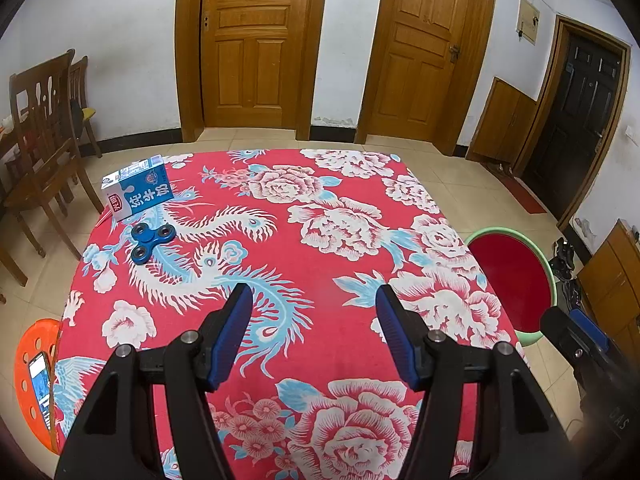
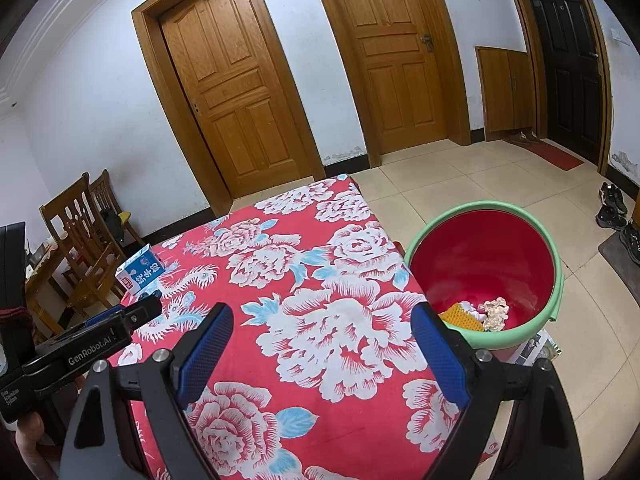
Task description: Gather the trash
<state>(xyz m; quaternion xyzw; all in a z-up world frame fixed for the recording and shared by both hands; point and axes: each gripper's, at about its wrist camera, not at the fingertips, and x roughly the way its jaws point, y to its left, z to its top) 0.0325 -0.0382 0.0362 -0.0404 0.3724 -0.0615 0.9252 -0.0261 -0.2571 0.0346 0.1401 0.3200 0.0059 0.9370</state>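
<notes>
A blue and white milk carton [image 1: 138,190] lies at the far left corner of the table with the red flowered cloth [image 1: 320,248]; it also shows in the right wrist view [image 2: 141,270]. A blue fidget spinner [image 1: 152,243] lies just in front of it. A green-rimmed red bin [image 2: 486,270] stands on the floor at the table's right edge, with crumpled paper [image 2: 495,312] and a yellow piece [image 2: 464,316] inside. My left gripper [image 1: 314,300] is open and empty above the table's near middle. My right gripper [image 2: 322,320] is open and empty over the table, beside the bin.
Wooden chairs [image 1: 44,136] stand left of the table. An orange stool [image 1: 36,376] with a phone [image 1: 40,384] on it is at the near left. Shoes [image 2: 614,208] lie on the tiled floor at the right. Doors line the far wall.
</notes>
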